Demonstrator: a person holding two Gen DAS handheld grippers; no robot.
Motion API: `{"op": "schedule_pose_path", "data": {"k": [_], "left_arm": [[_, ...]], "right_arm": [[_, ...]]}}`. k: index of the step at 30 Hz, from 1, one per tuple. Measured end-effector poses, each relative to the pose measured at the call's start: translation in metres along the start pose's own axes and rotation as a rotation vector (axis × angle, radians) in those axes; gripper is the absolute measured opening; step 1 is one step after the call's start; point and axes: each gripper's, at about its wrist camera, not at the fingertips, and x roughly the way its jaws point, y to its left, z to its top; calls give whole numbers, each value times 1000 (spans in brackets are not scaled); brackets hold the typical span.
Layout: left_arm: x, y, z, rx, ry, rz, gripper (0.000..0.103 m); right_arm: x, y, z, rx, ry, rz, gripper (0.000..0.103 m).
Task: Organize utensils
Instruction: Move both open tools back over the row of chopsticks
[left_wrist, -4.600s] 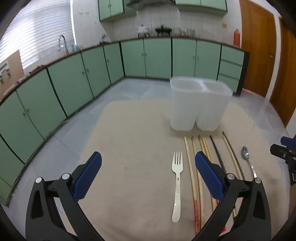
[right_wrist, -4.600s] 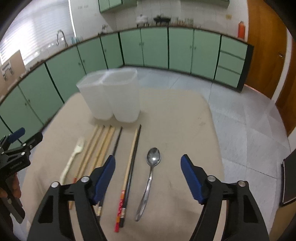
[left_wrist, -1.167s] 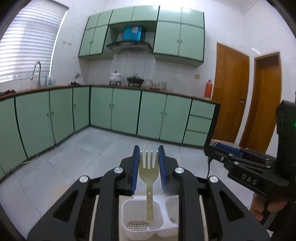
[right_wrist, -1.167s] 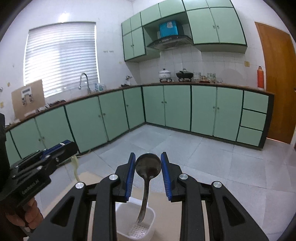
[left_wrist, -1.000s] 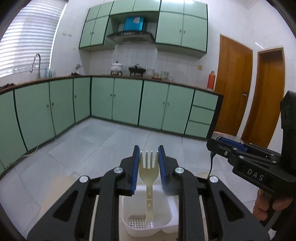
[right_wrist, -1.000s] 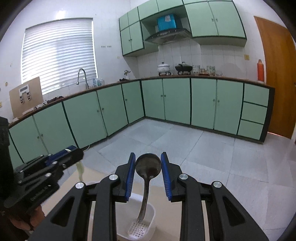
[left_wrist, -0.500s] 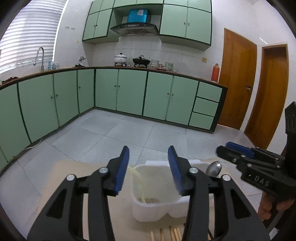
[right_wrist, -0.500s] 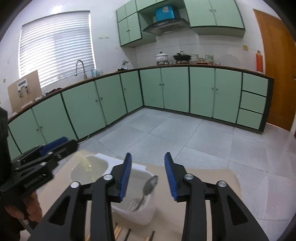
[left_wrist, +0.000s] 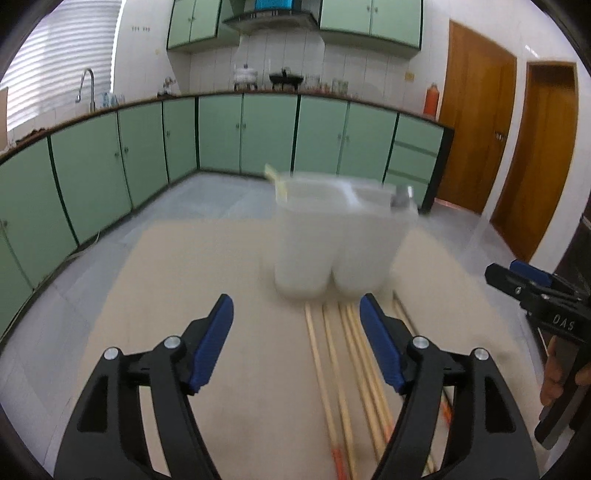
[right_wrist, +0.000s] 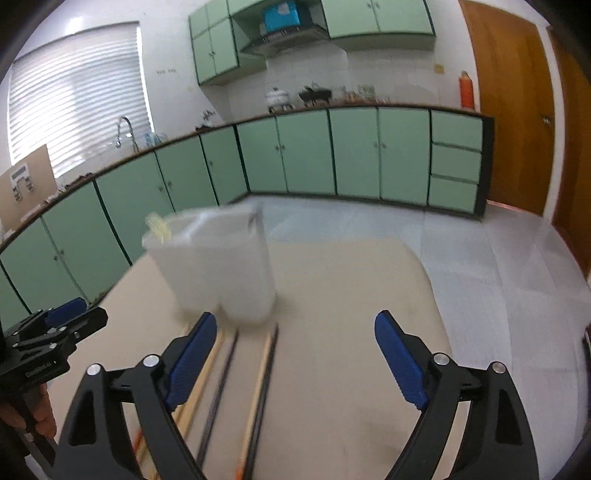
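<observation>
Both grippers, left gripper (left_wrist: 295, 328) and right gripper (right_wrist: 295, 354), just opened empty; fork (left_wrist: 275, 181) and spoon (left_wrist: 402, 197) now in holder (left_wrist: 332, 240); chopsticks (left_wrist: 347, 369) next.

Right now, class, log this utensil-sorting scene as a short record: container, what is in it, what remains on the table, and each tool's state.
container: white two-compartment holder, upright on the table
contents: fork in one compartment, spoon in the other
remaining: chopsticks lying before the holder
left tool: open, empty, just been opening
right tool: open, empty, just been opening
</observation>
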Motion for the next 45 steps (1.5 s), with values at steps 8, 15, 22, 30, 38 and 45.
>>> {"op": "schedule_pose_path", "data": {"k": [8, 15, 22, 30, 38, 45], "left_arm": [[-17, 7, -56, -3, 99, 34, 69], [-25, -1, -82, -1, 149, 50, 68], [-32, -7, -97, 14, 175, 51, 68], [-40, -14, -106, 32, 186, 48, 68], [-42, -13, -110, 27, 196, 56, 68], [-43, -14, -111, 26, 200, 55, 68]], "right_arm": [[-28, -4, -58, -5, 81, -44, 78], [-48, 10, -90, -53, 146, -19, 65], [-57, 16, -117, -93, 213, -12, 55], [-57, 23, -137, -131, 248, -6, 45], [-48, 37, -145, -172, 250, -9, 37], [-43, 43, -141, -166, 246, 11, 31]]}}
